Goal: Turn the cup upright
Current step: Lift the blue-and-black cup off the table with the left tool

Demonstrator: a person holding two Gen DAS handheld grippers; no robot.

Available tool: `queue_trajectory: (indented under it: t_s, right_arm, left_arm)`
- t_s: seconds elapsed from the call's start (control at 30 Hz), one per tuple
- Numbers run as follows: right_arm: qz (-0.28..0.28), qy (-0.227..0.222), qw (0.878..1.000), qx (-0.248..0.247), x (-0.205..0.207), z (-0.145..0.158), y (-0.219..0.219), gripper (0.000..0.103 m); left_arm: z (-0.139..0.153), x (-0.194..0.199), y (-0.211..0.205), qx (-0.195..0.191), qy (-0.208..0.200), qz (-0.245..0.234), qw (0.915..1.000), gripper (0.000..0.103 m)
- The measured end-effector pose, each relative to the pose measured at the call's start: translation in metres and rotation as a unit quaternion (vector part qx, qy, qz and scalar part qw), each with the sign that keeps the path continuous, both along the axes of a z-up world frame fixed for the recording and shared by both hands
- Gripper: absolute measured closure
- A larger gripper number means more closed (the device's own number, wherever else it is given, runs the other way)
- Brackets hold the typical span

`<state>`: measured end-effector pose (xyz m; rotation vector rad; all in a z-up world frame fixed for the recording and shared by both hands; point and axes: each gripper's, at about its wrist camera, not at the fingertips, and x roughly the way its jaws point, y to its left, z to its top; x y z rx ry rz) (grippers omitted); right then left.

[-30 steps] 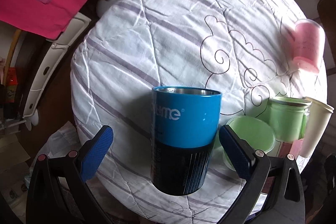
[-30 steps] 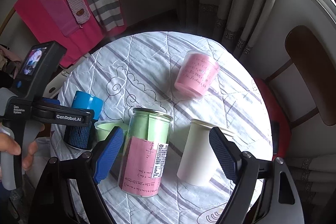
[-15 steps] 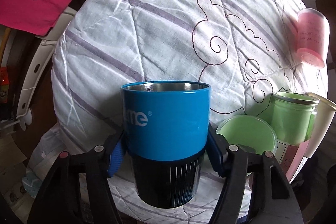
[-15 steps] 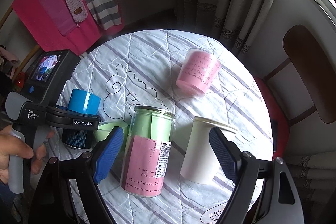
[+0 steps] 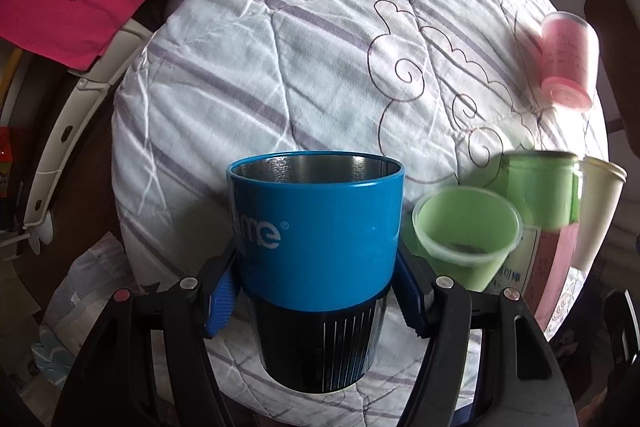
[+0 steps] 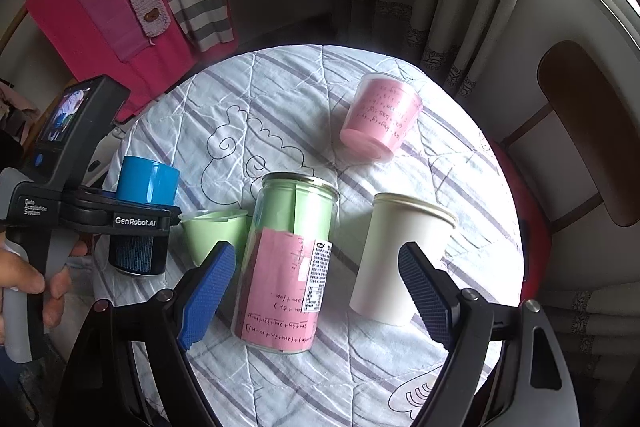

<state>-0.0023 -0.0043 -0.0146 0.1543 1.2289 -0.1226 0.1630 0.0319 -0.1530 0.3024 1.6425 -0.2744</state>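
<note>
From the left wrist view, the left tool (image 5: 316, 291) has closed since a second ago: its blue pads, then spread wide on either side of the blue cup (image 5: 316, 247), now press against the cup's sides at the line where the blue upper band meets the dark ribbed base. The cup stands mouth up, steel inside showing, at the near left edge of the round quilted surface (image 5: 280, 67), so it looks already upright and this grip reads to me as a steadying or repositioning hold, not the start of a flip. Just beside it on the right sits a small green cup (image 5: 466, 231), then a green jar (image 5: 540, 187) and a white cup (image 5: 600, 203); toward the far right edge a pink cup (image 5: 568, 63) lies tipped on its side, and that one seems the likelier candidate for flipping. From the right wrist view, the right tool (image 6: 316, 295) hangs open and empty above the near edge, its pads apart on either side of the green jar and touching nothing. The left tool is seen clamped round the blue cup, a hand (image 6: 28, 279) squeezing its handle. The pink cup rests on its side, well apart from both tools.
</note>
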Motion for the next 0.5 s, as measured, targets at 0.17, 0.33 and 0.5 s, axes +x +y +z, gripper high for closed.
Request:
queue_trajectory:
  t_s: [0.17,0.33,0.5]
  right_arm:
    - [0.009,-0.004,1.000,0.001,-0.010,0.001,0.004,0.018]
    - [0.010,-0.009,1.000,-0.002,-0.025,0.003,0.003,0.018]
    - [0.009,-0.008,1.000,-0.004,-0.045,0.000,-0.003,0.018]
  left_arm:
    - [0.012,-0.020,0.009,-0.003,-0.004,-0.004,1.0000,0.035]
    - [0.022,-0.052,0.016,-0.012,0.007,-0.002,0.9999,0.035]
    - [0.035,-0.089,0.016,-0.019,0.017,-0.013,0.9996,0.035]
